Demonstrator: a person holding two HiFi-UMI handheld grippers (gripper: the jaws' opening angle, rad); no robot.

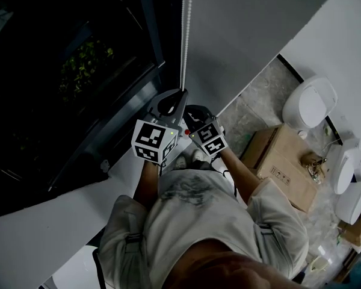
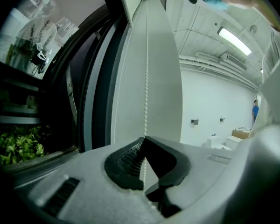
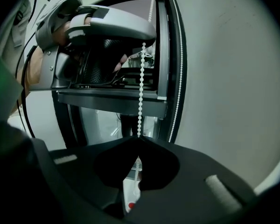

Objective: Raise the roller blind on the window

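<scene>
The grey roller blind (image 1: 246, 35) hangs beside the dark window (image 1: 60, 71), and its white bead chain (image 1: 184, 35) runs down the blind's left edge. My left gripper (image 1: 180, 95), grey, is shut on the chain, which passes between its closed jaw tips (image 2: 143, 141) and rises along the blind (image 2: 163, 78). Just below and to the right, my black right gripper (image 1: 191, 112) is shut on the same chain (image 3: 141, 87), pinched at its tips (image 3: 139, 138). The left gripper (image 3: 107, 29) shows above it in the right gripper view.
A white sill (image 1: 48, 233) runs under the window, with green plants (image 1: 84, 62) outside the glass. On the floor to the right stand a cardboard box (image 1: 283, 161) and white ceramic fixtures (image 1: 310, 104). The person's torso fills the bottom of the head view.
</scene>
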